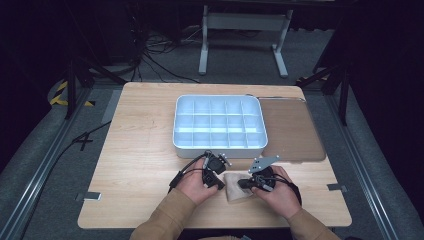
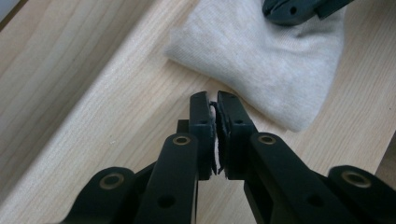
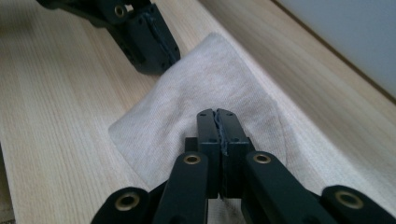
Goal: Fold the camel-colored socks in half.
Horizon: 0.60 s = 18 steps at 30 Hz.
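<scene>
Folded beige cloth (image 1: 239, 188) lies on counter (image 1: 140, 150) near front edge, btwn both hands. Right gripper (image 3: 217, 113) rests over it, fingers closed, empty; left gripper (image 2: 213, 99) just beside, fingers nearly closed, empty. Open before pinching an edge; lift gently.

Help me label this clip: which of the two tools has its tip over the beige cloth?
The right tool: its closed jaws sit over the beige cloth. The left tool is over bare wood of the table, just beside the cloth's edge.
</scene>
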Tool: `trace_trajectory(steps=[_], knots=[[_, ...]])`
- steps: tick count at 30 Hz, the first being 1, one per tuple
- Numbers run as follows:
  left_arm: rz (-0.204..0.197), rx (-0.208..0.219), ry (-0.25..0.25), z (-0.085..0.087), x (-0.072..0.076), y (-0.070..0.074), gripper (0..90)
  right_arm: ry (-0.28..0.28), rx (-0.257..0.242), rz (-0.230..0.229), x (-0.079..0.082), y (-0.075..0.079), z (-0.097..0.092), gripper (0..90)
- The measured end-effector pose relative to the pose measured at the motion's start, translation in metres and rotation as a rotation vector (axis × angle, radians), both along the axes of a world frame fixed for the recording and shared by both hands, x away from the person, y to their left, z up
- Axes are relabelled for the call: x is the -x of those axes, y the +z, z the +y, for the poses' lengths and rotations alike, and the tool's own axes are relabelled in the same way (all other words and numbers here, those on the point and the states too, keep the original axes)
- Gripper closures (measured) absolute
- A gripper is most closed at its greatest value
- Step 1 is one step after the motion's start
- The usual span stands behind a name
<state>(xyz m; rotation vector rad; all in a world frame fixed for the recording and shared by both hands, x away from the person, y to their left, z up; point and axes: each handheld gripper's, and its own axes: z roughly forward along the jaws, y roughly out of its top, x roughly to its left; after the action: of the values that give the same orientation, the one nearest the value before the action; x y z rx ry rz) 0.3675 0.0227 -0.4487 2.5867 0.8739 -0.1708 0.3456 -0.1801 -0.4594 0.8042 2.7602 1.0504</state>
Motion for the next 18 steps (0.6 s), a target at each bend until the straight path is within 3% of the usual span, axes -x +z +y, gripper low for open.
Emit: trace_trajectory(steps=[13,16,18], knots=[[-0.045,0.029,-0.033,-0.009,0.003,0.007,85.7,-0.001,0.005,-0.002,0.003,-0.001,0.000,90.0],[-0.070,0.062,-0.037,-0.012,0.006,0.012,85.5,0.007,0.007,0.002,0.005,-0.001,0.001,90.0],[-0.075,0.090,-0.072,-0.015,0.009,0.016,85.6,0.010,0.008,0.001,0.005,-0.001,0.002,90.0]])
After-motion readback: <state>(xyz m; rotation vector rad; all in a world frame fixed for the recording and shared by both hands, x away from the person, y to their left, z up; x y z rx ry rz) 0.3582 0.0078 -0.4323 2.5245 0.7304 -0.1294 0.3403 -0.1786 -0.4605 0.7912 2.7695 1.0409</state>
